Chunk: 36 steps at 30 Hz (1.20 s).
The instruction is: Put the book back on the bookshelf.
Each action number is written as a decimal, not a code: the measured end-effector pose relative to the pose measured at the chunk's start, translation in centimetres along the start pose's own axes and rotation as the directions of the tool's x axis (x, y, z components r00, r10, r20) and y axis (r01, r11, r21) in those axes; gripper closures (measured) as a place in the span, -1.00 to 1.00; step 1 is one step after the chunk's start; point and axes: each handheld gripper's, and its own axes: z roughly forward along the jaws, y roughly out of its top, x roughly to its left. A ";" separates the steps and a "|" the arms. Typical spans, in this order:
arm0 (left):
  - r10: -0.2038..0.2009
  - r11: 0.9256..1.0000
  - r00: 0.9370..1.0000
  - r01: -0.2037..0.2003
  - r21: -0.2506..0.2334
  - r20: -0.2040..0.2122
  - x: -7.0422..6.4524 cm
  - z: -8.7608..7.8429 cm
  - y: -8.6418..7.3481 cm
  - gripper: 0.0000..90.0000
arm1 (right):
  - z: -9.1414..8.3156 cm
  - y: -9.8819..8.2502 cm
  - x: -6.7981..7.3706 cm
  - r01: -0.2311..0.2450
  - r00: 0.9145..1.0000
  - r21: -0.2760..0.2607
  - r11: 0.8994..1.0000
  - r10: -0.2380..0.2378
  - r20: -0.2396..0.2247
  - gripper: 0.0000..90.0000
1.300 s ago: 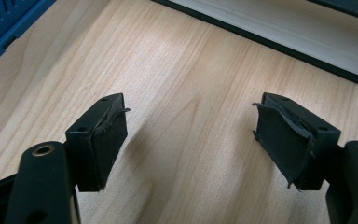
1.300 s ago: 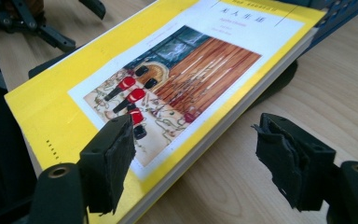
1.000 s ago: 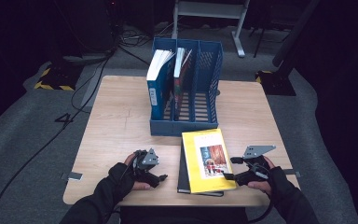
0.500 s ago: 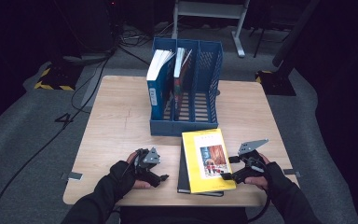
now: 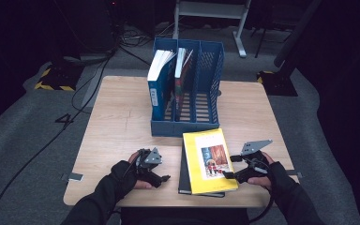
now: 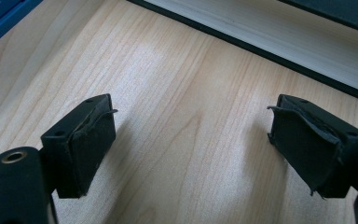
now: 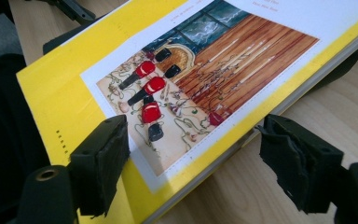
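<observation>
Two books lie stacked before me; my right gripper (image 5: 231, 168), jaws just narrowing, straddles the yellow book (image 7: 177, 93) unpinched. Left gripper (image 6: 191, 140) gapes. Pinching both covers could drag the dark book (image 5: 183, 178) along.

From above, the yellow book (image 5: 209, 161) covers most of the dark book (image 5: 183, 171) under it, so I see just that one's left edge and near corner. My right claw's (image 5: 230, 167) tips sit at the yellow book's right edge, too small there to tell whether they touch it. Its own camera crops the cover (image 7: 205, 79) at the top and right. The small print on the cover is unreadable. My forearms leave the frame at the near edge.
</observation>
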 end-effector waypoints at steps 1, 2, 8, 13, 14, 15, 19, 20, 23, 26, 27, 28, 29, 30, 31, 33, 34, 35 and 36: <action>0.001 1.000 1.000 -0.001 0.000 0.000 0.0 0.0 0.0 -0.68 | 0.0 0.1 0.0 0.009 1.000 -0.007 1.000 -0.009 0.010 -0.43; 0.001 1.000 1.000 -0.001 0.000 0.000 0.0 0.0 0.0 -0.68 | -0.1 0.3 -0.1 0.015 1.000 -0.012 1.000 -0.015 0.011 -0.43; 0.001 1.000 1.000 -0.001 0.000 -0.001 0.0 0.0 0.0 -0.68 | 0.2 1.0 -0.6 0.019 1.000 -0.037 0.999 -0.019 0.009 -0.35; 0.001 1.000 1.000 -0.001 0.000 -0.001 0.0 0.0 0.0 -0.68 | 1.0 1.5 -0.8 0.009 1.000 -0.038 0.999 -0.009 0.000 -0.25; 0.001 1.000 1.000 -0.001 0.001 -0.001 0.0 0.0 0.0 -0.68 | 1.5 1.7 -0.9 -0.001 1.000 -0.043 0.999 0.000 -0.014 -0.17; 0.001 1.000 1.000 -0.001 0.001 -0.001 0.0 0.0 0.0 -0.68 | 1.5 1.7 -0.9 -0.001 1.000 -0.043 0.999 0.000 -0.014 -0.17; 0.000 1.000 1.000 0.000 0.000 0.001 0.0 0.1 0.1 -0.69 | 1.8 1.7 -1.6 -0.040 0.997 -0.085 0.996 0.034 -0.069 0.18; 0.001 1.000 1.000 -0.001 0.001 0.001 0.0 0.1 0.1 -0.69 | 1.9 1.7 -1.8 -0.048 0.996 -0.093 0.995 0.040 -0.084 0.24; -0.003 1.000 1.000 0.003 0.003 -0.001 0.1 0.1 0.2 -0.70 | 2.1 1.8 -1.8 -0.061 0.993 -0.106 0.992 0.051 -0.102 0.32; -0.003 1.000 1.000 0.003 0.002 0.000 0.2 0.2 0.2 -0.71 | 2.4 1.9 -1.7 -0.049 0.994 -0.112 0.993 0.037 -0.105 0.38; -0.003 1.000 1.000 0.003 0.002 -0.001 0.2 0.2 0.2 -0.71 | 2.4 1.9 -1.6 -0.046 0.994 -0.123 0.991 0.034 -0.102 0.43; -0.003 1.000 1.000 0.003 0.005 -0.003 0.2 0.2 0.3 -0.71 | 2.5 1.9 -1.6 -0.050 0.994 -0.130 0.990 0.036 -0.102 0.46; -0.005 1.000 1.000 0.005 0.005 -0.004 0.3 0.3 0.3 -0.71 | 2.5 1.9 -1.5 -0.049 0.994 -0.136 0.989 0.035 -0.102 0.46; -0.007 1.000 1.000 0.007 0.003 -0.005 0.3 0.3 0.3 -0.71 | 2.6 1.9 -1.5 -0.047 0.994 -0.136 0.990 0.033 -0.103 0.46; -0.009 1.000 1.000 0.009 0.003 -0.006 0.3 0.4 0.4 -0.71 | 2.6 1.9 -1.5 -0.047 0.994 -0.136 0.990 0.032 -0.106 0.47; -0.019 1.000 1.000 0.019 0.001 -0.020 0.6 0.5 0.6 -0.69 | 2.7 1.9 -1.5 -0.047 0.993 -0.139 0.989 0.032 -0.111 0.49; -0.029 1.000 0.999 0.029 -0.002 -0.026 0.7 0.6 0.7 -0.66 | 2.8 1.9 -1.4 -0.048 0.993 -0.142 0.989 0.032 -0.115 0.50; -0.035 0.999 0.999 0.035 -0.003 -0.032 0.8 0.7 0.8 -0.66 | 2.8 1.9 -1.4 -0.050 0.993 -0.143 0.988 0.034 -0.117 0.51; -0.037 0.999 0.999 0.037 -0.004 -0.039 0.9 0.8 0.9 -0.65 | 2.9 2.0 -1.3 -0.046 0.993 -0.148 0.988 0.029 -0.117 0.52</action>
